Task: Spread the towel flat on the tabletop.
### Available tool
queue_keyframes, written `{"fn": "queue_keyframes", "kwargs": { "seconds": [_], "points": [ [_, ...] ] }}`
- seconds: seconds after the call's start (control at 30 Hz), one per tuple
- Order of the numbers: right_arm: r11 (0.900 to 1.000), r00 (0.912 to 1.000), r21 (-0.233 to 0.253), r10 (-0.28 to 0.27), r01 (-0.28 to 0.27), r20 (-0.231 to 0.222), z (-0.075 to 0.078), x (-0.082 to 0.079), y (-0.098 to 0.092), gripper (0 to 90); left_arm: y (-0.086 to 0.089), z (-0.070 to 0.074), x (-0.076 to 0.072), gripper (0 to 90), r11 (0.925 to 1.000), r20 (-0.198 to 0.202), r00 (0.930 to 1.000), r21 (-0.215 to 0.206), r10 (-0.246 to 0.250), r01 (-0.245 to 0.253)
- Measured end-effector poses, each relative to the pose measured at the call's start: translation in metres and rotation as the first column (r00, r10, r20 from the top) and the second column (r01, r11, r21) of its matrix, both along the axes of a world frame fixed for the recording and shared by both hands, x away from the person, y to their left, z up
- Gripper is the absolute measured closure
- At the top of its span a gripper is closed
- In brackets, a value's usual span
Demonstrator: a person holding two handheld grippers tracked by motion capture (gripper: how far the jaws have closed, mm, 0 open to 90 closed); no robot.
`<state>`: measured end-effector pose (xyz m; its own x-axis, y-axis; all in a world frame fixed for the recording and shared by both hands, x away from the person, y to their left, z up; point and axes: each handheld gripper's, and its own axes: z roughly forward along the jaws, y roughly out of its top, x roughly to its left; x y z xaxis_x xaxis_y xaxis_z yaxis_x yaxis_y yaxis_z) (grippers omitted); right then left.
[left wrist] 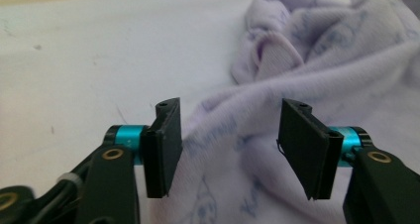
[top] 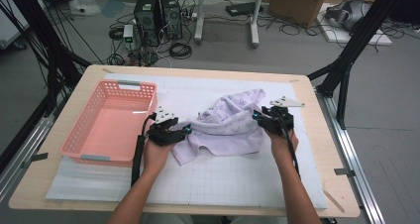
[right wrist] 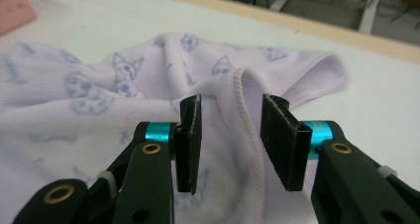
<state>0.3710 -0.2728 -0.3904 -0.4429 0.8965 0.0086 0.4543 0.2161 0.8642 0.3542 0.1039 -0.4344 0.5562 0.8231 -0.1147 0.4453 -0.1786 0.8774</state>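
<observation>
The worktop (top: 317, 135) is seen from the high view as a pale wooden slab covered by a white gridded mat (top: 237, 179); a pink slotted basket (top: 84, 135) is set on its left part, open side up; a crumpled lilac garment (top: 229, 124) printed with small cartoon figures is spread at the middle of the mat, just right of the basket and apart from it. The person's forearms are brought in from the near edge, one on each side of the cloth. The left hand-held gripper (top: 184, 130) is held at the garment's left edge; in the left gripper view its jaws are spread wide, cloth is seen between and beyond them, and neither pad is pressed on it (left wrist: 230, 135). The right hand-held gripper (top: 257, 116) is held at the garment's right edge; in the right gripper view (right wrist: 231, 140) its jaws are parted on either side of a ribbed hem (right wrist: 242, 100) of the cloth; the hem is raised between the pads, yet whether the pads touch it cannot be told.
</observation>
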Motion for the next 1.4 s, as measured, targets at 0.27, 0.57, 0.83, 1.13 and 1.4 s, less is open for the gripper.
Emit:
{"fn": "queue_keyframes", "kwargs": {
  "seconds": [0.27,0.57,0.83,1.13,1.4],
  "points": [
    [0.997,0.99,-0.042,-0.063,0.058,-0.126,-0.034,-0.036,-0.053,80.4,0.009,-0.003,-0.03,44.4,0.9995,0.01,0.9996,-0.017,-0.027,0.027],
    [0.998,0.9777,-0.029,0.049,-0.056,-0.204,-0.056,-0.033,-0.018,71.3,0.018,-0.011,-0.047,51.2,0.998,-0.027,0.9978,0.015,-0.061,0.061],
    [0.994,0.9822,-0.075,0.065,-0.079,-0.176,-0.059,-0.036,0.015,65.0,0.013,-0.015,-0.05,58.3,0.9927,-0.06,0.9917,0.033,-0.114,0.116],
    [0.99,0.9814,-0.099,0.079,-0.097,-0.175,-0.052,-0.048,0.006,86.8,-0.012,-0.017,-0.06,51.5,0.9571,-0.076,0.9737,0.182,-0.215,0.226],
    [0.993,0.9861,-0.12,-0.003,-0.017,-0.166,-0.045,-0.071,-0.03,86.8,-0.01,-0.016,-0.07,87.0,0.9541,-0.065,0.9705,0.179,-0.232,0.24]
  ]
}}
